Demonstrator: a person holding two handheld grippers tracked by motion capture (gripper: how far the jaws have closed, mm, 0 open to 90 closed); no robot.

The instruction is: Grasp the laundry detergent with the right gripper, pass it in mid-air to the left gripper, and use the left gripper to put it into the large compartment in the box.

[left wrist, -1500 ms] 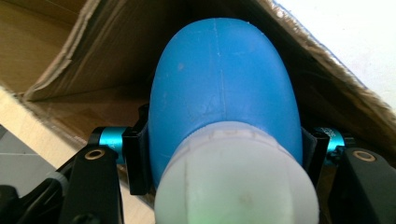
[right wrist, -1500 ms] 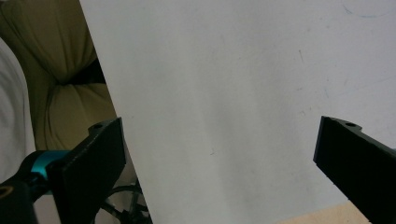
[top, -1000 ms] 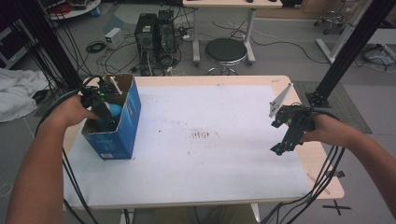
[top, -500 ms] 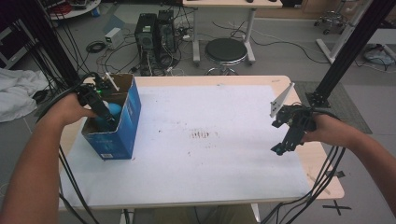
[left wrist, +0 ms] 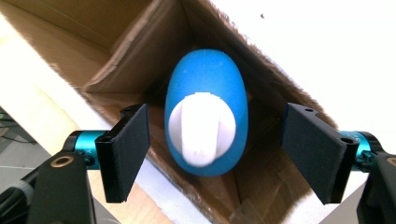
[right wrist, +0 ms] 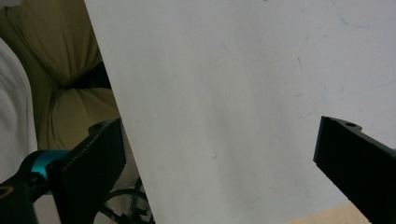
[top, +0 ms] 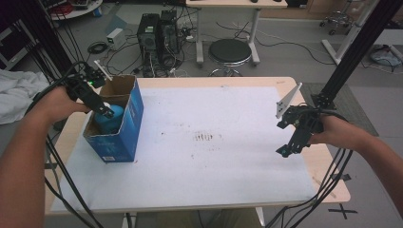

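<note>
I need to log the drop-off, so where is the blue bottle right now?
The blue bottle stands inside the blue cardboard box at the table's left side in the high view, between the left gripper's open jaws, untouched.

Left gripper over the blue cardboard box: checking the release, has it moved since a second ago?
Yes. The left gripper has lifted toward the blue cardboard box rim, jaws opening off the blue object.

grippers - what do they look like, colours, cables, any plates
Both are black. The left gripper has flat black rectangular pads on teal collars with a brass-coloured fitting. The right gripper carries a grey three-cornered plate. Black cables trail off the table. Forearms are bare, no sleeves.
</note>
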